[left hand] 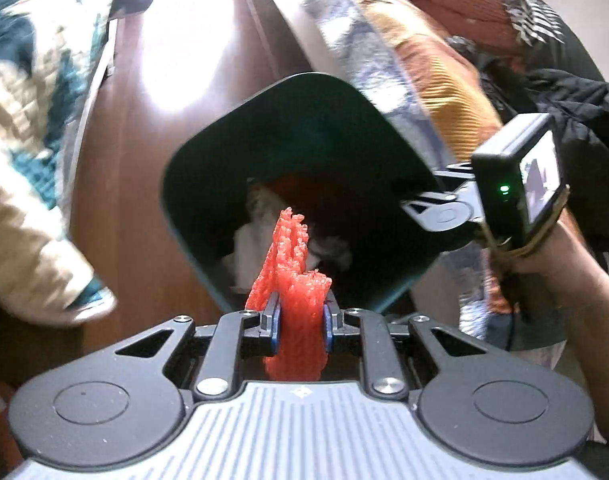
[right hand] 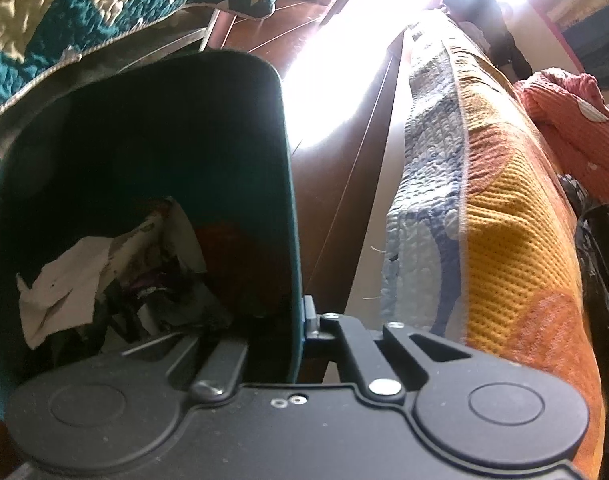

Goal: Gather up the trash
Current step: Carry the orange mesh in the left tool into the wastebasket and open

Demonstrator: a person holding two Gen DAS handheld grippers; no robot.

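My left gripper [left hand: 300, 326] is shut on a red foam net [left hand: 292, 272] and holds it upright just before the mouth of a dark teal trash bin [left hand: 208, 152]. The bin is tilted toward me. White crumpled paper [left hand: 252, 240] lies inside it. My right gripper [right hand: 298, 328] is shut on the bin's right wall [right hand: 292, 240], one finger inside and one outside. In the left wrist view the right gripper [left hand: 436, 204] shows at the bin's right rim. The right wrist view shows paper and wrappers [right hand: 80, 280] in the bin.
A brown wooden floor [left hand: 144, 160] lies under the bin, with strong glare. A teal and cream quilt [left hand: 28, 120] hangs at the left. A bed with a blue, yellow and orange quilt [right hand: 496, 220] stands close on the right.
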